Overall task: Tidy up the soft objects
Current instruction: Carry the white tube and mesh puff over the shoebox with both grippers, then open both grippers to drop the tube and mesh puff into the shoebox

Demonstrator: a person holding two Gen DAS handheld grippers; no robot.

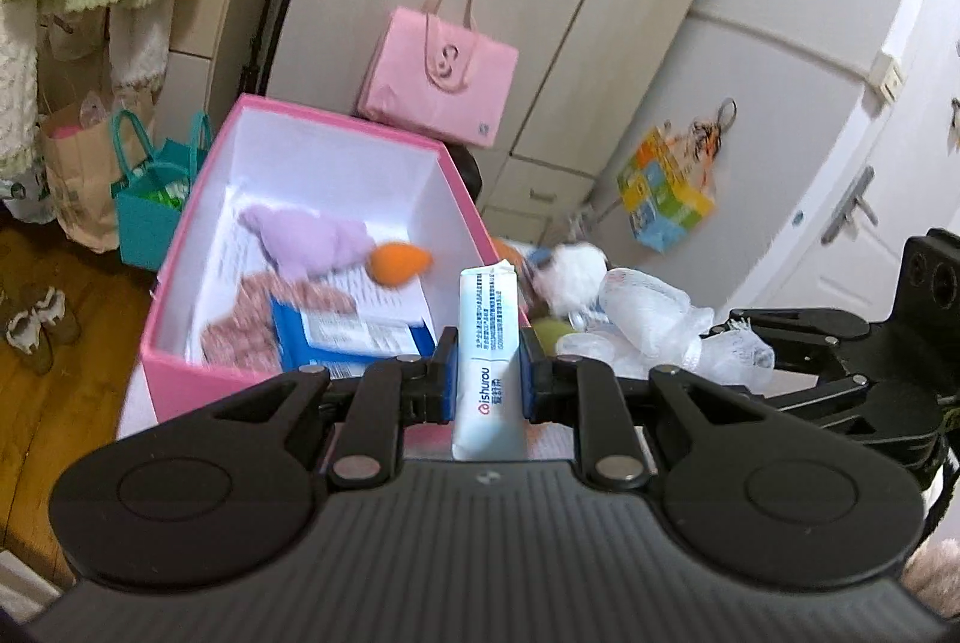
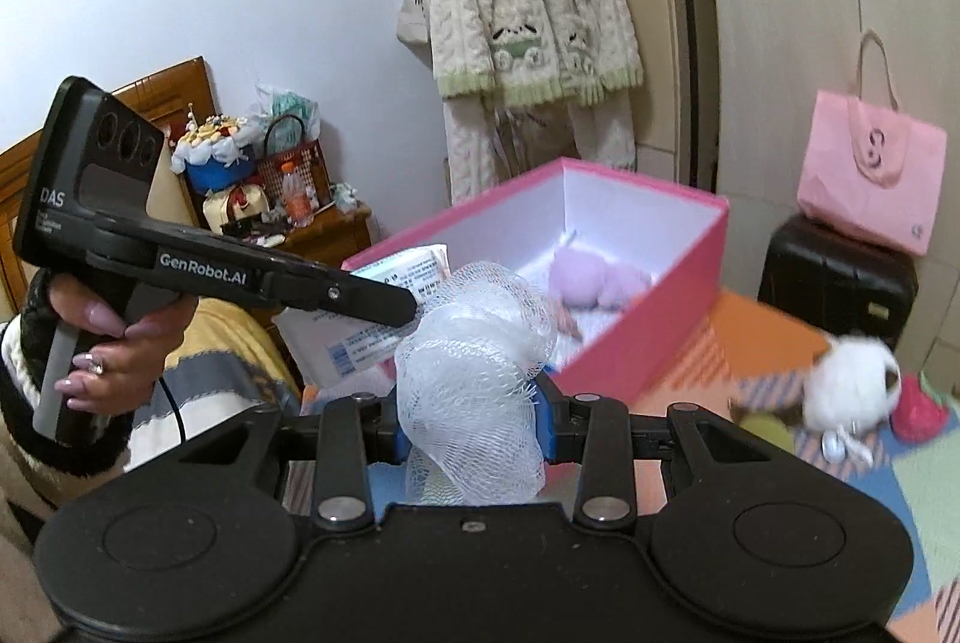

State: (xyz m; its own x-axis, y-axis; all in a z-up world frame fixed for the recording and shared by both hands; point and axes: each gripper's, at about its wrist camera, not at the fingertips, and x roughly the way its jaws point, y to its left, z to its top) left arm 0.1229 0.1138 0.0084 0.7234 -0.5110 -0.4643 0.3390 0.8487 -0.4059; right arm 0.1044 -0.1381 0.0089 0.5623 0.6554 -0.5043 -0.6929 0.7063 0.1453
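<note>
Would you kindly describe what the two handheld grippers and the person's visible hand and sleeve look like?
Both grippers, left gripper and right gripper, are matte black with linkage arms, silver pivot pins and blue finger pads. The left one's side reads "GenRobot.AI" and "DAS", with a grey trigger and a black cable. The hand wears a ring and long polished nails; the sleeve is black-and-white knit.

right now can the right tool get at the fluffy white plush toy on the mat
Probably not yet: the right tool is already shut on a white mesh bath puff. The fluffy white plush toy lies in the open with nothing over it, so the way is free once the puff is dropped.
</note>
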